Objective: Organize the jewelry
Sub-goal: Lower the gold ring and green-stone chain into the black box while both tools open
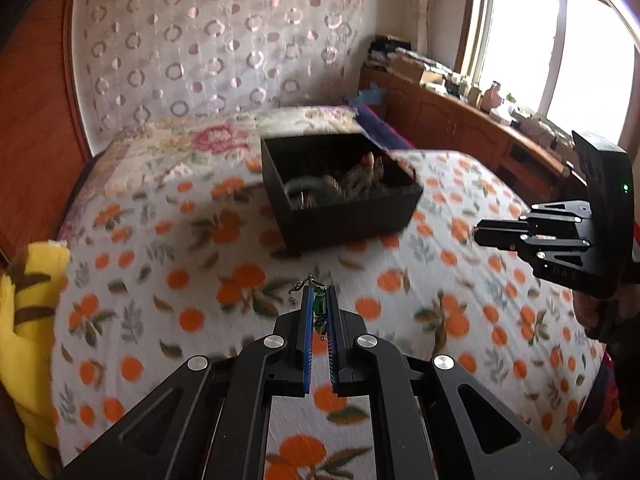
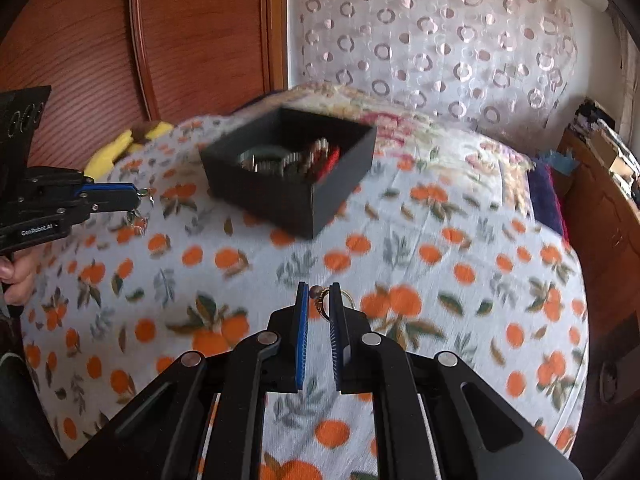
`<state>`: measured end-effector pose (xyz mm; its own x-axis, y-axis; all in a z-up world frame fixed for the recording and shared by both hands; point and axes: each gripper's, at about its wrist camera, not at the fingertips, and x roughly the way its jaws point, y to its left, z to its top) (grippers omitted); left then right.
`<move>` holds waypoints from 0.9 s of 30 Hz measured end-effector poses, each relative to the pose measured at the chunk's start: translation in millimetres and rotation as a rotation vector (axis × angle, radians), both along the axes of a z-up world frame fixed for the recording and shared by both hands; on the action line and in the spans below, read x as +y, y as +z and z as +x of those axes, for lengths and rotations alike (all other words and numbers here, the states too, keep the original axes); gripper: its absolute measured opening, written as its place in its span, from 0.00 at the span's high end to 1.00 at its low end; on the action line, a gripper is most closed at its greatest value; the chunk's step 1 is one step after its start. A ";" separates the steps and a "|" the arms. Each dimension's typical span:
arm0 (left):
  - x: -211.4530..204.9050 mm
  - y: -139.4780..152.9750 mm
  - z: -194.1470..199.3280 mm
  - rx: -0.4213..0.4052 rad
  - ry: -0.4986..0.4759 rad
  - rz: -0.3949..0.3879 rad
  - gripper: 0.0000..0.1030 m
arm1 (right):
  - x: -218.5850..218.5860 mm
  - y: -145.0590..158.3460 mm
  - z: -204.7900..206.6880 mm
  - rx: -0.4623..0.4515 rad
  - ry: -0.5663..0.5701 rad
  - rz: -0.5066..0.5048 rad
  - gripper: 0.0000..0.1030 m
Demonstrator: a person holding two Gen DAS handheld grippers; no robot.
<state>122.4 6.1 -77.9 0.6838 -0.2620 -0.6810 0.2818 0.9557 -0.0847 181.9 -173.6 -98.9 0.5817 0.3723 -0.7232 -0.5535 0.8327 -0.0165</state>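
The bed, spread with an orange-print sheet, fills most of both views. No loose jewelry shows on it anywhere, though the pictures are blurred, so small pieces could escape notice. By that reading the sorting is near its end — what remains is to drop the two pieces now carried.

The black box sits at upper centre of the left wrist view and above centre-left in the right wrist view, open-topped, already holding a heap of bracelets and chains. Its walls stand up from the sheet, so each carried piece must pass over a rim before release. Open sheet lies on every side of the box; a yellow plush toy sits at the left edge, well apart from it.

The left gripper, low centre, is pinching a green-stoned pendant whose chain pokes past the tips. The right gripper is closed on a gold ring with a dark bead. In the left wrist view the right gripper appears at right, near the box — the two should take turns over the opening.
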 end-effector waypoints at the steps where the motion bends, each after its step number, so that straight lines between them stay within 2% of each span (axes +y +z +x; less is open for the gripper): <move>1: -0.2 6.5 3.2 -0.018 0.002 0.002 0.95 | 0.8 5.1 1.8 -0.011 0.002 0.008 0.89; 7: 0.9 31.4 22.7 -0.078 0.021 -0.019 0.95 | 10.8 41.8 19.2 -0.087 0.028 0.072 0.89; 11: -0.2 43.4 38.7 -0.104 0.025 -0.034 0.95 | 21.8 55.0 33.9 -0.100 0.055 0.119 0.89; 18: -6.1 52.2 66.9 -0.123 0.018 -0.040 0.95 | 42.8 44.3 67.4 -0.040 0.083 0.145 0.89; 27: -18.5 45.8 98.8 -0.102 0.003 -0.032 0.95 | 44.6 32.5 77.7 -0.009 0.073 0.146 0.89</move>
